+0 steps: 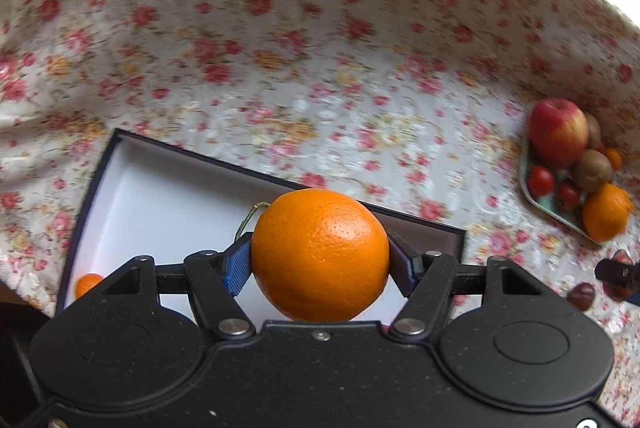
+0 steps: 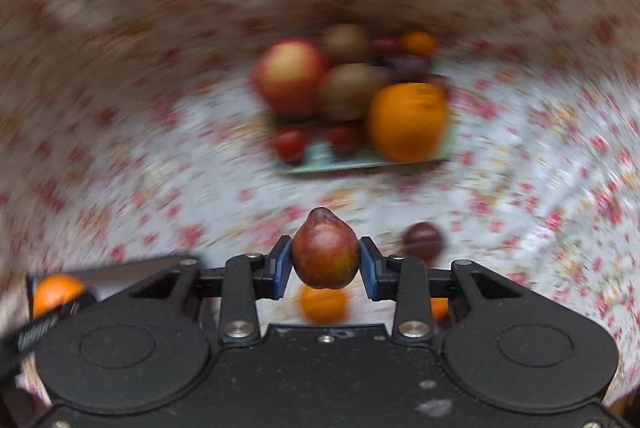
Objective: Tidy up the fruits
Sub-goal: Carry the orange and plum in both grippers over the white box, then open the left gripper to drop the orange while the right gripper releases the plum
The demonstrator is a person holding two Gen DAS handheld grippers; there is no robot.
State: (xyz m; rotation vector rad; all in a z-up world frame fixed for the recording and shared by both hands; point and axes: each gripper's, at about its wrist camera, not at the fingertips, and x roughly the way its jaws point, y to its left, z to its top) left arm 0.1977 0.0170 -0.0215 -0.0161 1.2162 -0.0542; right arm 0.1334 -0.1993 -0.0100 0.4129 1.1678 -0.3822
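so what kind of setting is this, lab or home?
Probably a home table, not a lab: a floral tablecloth covers the surface, a small tray holds mixed fruit, and an open box lies on the cloth. No room beyond the table is visible.

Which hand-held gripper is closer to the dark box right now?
Left. The left hand-held gripper holds an orange right over the box. The right hand-held gripper, gripping a small reddish fruit, faces the fruit tray, away from it.

A glossy cream tablecloth [image 1: 280, 48] printed with small red and yellow flowers covers the whole table, lightly creased.
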